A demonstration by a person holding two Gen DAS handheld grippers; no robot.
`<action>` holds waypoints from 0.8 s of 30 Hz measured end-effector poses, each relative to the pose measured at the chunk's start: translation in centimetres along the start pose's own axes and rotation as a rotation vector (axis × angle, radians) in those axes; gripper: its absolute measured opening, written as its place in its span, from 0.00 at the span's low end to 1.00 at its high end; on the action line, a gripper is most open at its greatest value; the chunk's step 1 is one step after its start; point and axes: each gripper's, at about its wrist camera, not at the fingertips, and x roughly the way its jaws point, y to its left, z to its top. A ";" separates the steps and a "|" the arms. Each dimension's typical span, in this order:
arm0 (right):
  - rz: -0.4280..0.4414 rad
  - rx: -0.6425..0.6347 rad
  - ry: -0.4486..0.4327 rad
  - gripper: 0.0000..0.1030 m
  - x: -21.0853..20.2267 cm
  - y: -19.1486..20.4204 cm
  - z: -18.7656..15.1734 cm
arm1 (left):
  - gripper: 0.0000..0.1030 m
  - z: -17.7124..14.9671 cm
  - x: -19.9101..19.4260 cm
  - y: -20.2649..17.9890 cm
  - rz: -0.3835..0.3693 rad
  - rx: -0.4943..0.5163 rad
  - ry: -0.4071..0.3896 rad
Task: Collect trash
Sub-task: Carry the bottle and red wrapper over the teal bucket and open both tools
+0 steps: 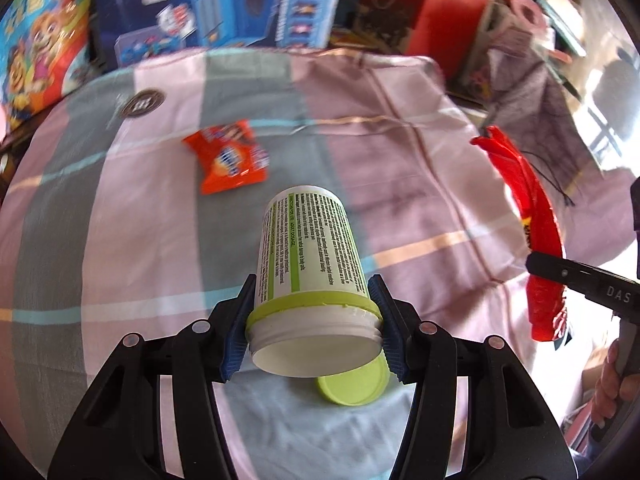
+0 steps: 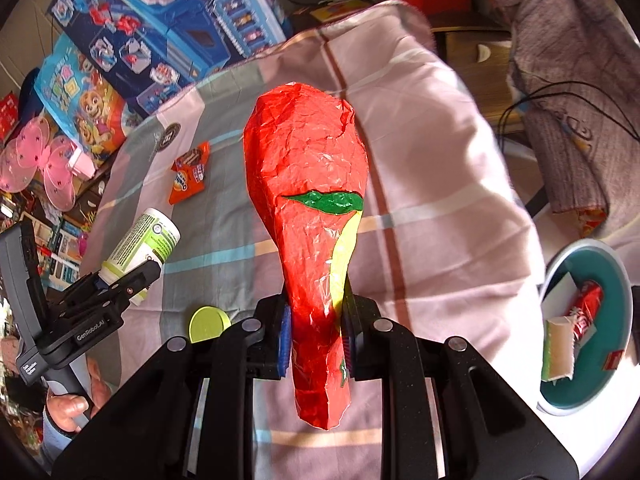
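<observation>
My left gripper (image 1: 314, 330) is shut on a white plastic bottle (image 1: 310, 256) with a green label, held by its open neck above the checked cloth (image 1: 140, 248). The bottle also shows in the right wrist view (image 2: 140, 250). Its green lid (image 1: 356, 388) lies on the cloth just below; it also shows in the right wrist view (image 2: 208, 324). My right gripper (image 2: 316, 340) is shut on a crumpled red snack bag (image 2: 308, 184), lifted off the cloth. The bag also shows at the right of the left wrist view (image 1: 532, 220). An orange snack wrapper (image 1: 230, 160) lies on the cloth farther off.
A round bin (image 2: 624, 276) with a teal inside stands at the right beside the cloth and holds a red can and cardboard scraps. Toy boxes (image 1: 224, 0) line the far edge. A grey blanket (image 2: 560, 80) hangs at the back right.
</observation>
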 end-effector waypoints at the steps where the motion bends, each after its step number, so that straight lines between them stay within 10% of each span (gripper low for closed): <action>1: 0.002 0.006 -0.008 0.19 -0.4 -0.3 -0.1 | 0.54 0.1 -0.3 -0.7 -0.006 0.015 -0.004; 24: -0.165 0.367 -0.224 0.19 -14.2 -20.7 -8.9 | 0.54 -1.2 0.6 -27.0 -0.246 0.499 0.039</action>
